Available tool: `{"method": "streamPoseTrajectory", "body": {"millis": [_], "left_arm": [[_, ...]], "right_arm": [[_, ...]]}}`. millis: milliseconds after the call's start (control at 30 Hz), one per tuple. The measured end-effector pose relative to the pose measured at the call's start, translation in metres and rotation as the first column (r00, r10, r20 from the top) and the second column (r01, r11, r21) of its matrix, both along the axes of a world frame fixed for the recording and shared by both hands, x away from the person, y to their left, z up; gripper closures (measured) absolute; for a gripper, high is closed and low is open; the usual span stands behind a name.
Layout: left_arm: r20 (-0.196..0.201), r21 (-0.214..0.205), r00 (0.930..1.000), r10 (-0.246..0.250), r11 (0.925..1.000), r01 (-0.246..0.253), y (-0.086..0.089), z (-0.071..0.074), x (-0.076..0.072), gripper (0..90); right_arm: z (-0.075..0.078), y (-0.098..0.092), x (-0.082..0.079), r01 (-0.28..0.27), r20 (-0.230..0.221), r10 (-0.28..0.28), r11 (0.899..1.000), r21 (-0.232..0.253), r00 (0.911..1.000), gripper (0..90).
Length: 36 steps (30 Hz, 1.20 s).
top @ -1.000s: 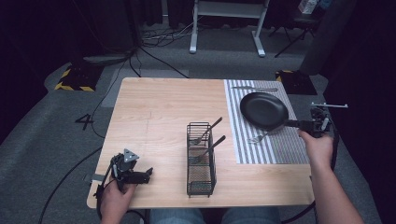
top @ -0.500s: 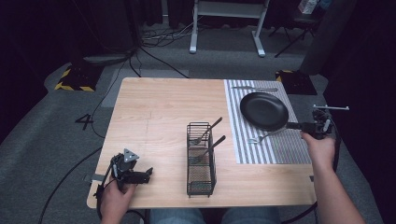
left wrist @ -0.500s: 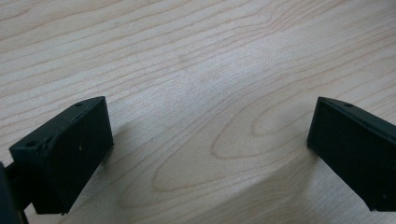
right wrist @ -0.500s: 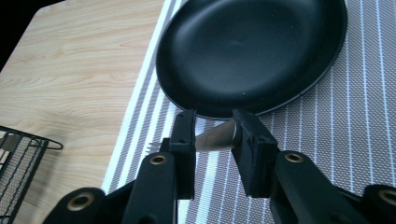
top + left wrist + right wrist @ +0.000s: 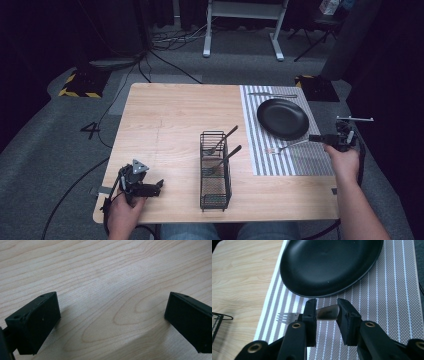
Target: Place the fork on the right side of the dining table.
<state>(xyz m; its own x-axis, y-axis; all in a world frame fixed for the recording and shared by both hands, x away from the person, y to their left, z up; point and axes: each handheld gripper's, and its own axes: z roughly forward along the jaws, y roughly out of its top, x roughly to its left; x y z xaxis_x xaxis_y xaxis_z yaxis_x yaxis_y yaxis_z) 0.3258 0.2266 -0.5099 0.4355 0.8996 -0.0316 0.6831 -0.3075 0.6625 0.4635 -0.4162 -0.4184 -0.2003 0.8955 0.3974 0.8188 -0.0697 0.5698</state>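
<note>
A fork point(image 5: 290, 146) lies on the striped placemat point(image 5: 300, 162), just in front of the black plate point(image 5: 283, 118); its tines point(image 5: 286, 317) point toward the table's middle. My right gripper point(image 5: 316, 138) hovers at the handle end point(image 5: 327, 313), which sits in the narrow gap of the slightly open jaws. My left gripper point(image 5: 159, 185) rests low over bare wood point(image 5: 110, 290) at the front left corner, jaws wide open with nothing between them. A black wire caddy point(image 5: 215, 172) holding two utensils stands mid-table.
A knife point(image 5: 272, 95) lies on the placemat beyond the plate. The wooden table point(image 5: 170, 120) has bare wood to the left of the caddy. The caddy's corner point(image 5: 218, 317) lies left of my right gripper. Cables and a stand's feet point(image 5: 240, 50) lie on the floor beyond.
My right gripper has drifted slightly right and toward the person while the fork stayed in place on the mat. The left gripper has not moved.
</note>
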Motion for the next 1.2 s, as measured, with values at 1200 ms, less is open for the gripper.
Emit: {"method": "streamPoseTrajectory", "body": {"millis": [1200], "left_arm": [[0.000, 0.000, 1.0000, 0.000, 1.0000, 0.000, 0.000, 0.000, 0.000, 0.3]], "right_arm": [[-0.043, -0.025, 0.014, 0.063, -0.122, -0.064, 0.998, -0.016, 0.9904, 62.5]]}}
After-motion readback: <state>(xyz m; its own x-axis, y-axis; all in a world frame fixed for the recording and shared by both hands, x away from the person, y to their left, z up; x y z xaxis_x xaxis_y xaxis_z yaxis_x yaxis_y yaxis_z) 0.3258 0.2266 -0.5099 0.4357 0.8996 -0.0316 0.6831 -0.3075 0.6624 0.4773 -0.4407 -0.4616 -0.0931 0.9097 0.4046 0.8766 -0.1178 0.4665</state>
